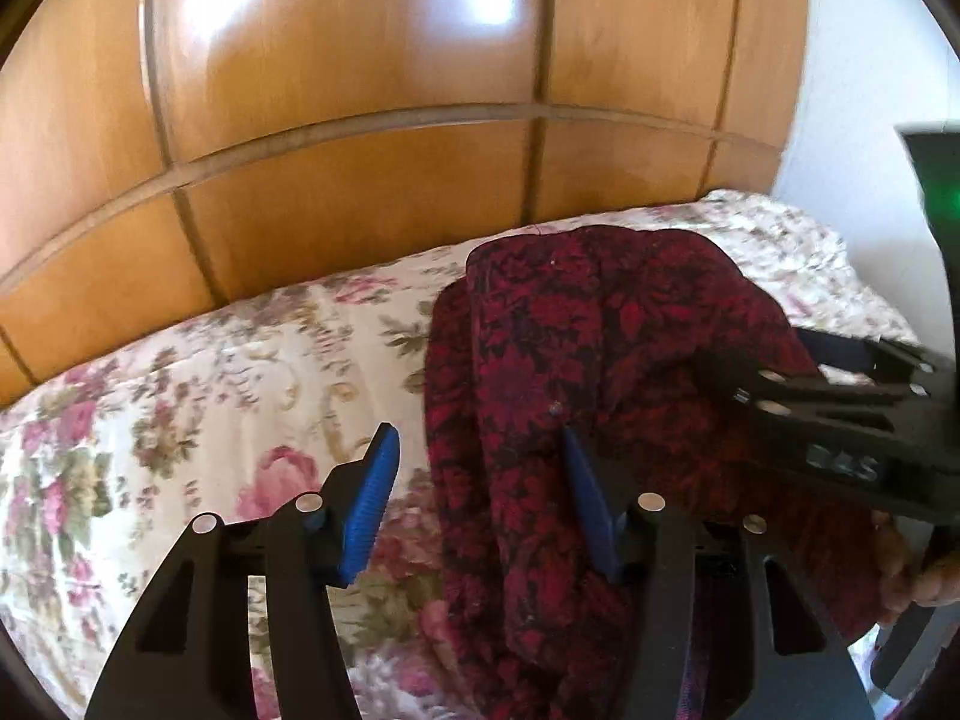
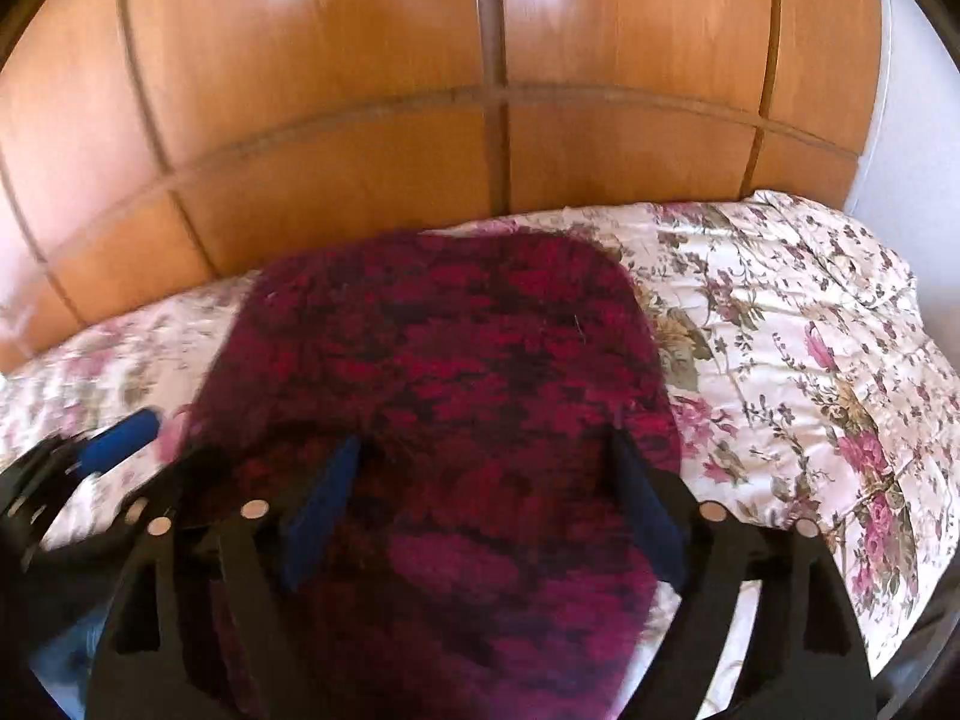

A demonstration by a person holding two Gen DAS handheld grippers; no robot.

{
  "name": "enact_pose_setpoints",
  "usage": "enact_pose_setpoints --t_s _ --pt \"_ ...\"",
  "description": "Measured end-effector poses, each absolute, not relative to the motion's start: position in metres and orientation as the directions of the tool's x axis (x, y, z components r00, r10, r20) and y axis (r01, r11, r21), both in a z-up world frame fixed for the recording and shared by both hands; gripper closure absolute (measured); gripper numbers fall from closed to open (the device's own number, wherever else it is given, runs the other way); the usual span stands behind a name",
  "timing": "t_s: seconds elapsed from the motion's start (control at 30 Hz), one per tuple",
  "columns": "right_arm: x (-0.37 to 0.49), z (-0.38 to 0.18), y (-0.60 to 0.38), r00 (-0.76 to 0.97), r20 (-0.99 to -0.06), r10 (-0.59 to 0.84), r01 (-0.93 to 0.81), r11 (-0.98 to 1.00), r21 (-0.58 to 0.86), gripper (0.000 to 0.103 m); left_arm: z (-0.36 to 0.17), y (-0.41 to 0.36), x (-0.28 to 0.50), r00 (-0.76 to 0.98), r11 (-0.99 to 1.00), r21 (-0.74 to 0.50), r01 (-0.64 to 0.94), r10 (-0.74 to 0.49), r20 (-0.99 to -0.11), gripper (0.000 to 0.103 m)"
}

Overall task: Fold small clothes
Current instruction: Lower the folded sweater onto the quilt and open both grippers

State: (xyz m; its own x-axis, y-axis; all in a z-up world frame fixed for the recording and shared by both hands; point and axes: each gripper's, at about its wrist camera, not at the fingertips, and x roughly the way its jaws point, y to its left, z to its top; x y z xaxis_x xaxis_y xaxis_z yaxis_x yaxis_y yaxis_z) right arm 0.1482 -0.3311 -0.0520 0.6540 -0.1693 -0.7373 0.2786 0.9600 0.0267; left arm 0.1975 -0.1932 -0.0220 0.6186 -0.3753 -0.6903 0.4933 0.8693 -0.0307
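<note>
We face a glossy orange-brown wooden panelled wardrobe (image 1: 372, 90) catching bright window glare, behind a bed spread with a cream quilt (image 2: 798, 324) of pink roses; a white wall (image 1: 840, 120) stands right.

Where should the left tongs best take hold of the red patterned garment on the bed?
Probably the red patterned garment is best pinched at its left edge fold, approached from the left over the bedspread: that edge lies raised between the open left tongs.

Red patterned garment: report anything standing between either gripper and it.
Nothing visible does. The left gripper is open with the red patterned garment edge between its fingers; the right gripper is open directly over the cloth on the floral bedspread.
</note>
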Motion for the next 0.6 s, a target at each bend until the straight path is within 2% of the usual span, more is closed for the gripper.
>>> enact_pose_setpoints --t_s 0.07,0.2,0.47,0.6 --pt "0.157 -0.054 -0.329 0.645 -0.741 -0.185 0.284 0.959 0.007 0.010 -0.026 -0.186 0.202 0.611 0.882 -0.059 0.468 -0.371 -0.699 0.046" --pt "0.151 -0.057 -0.322 0.661 -0.716 -0.227 0.286 0.957 -0.039 0.009 -0.027 -0.179 0.204 0.612 0.886 -0.082 0.456 -0.379 -0.694 0.038" --pt "0.136 -0.058 -0.326 0.704 -0.682 -0.197 0.292 0.956 0.026 0.007 -0.031 -0.179 0.201 0.612 0.882 -0.121 0.456 -0.409 -0.678 0.035" --pt "0.121 -0.047 -0.329 0.729 -0.658 -0.188 0.294 0.954 0.054 0.003 -0.017 -0.177 0.189 0.643 0.882 -0.085 0.464 -0.401 -0.652 0.030"
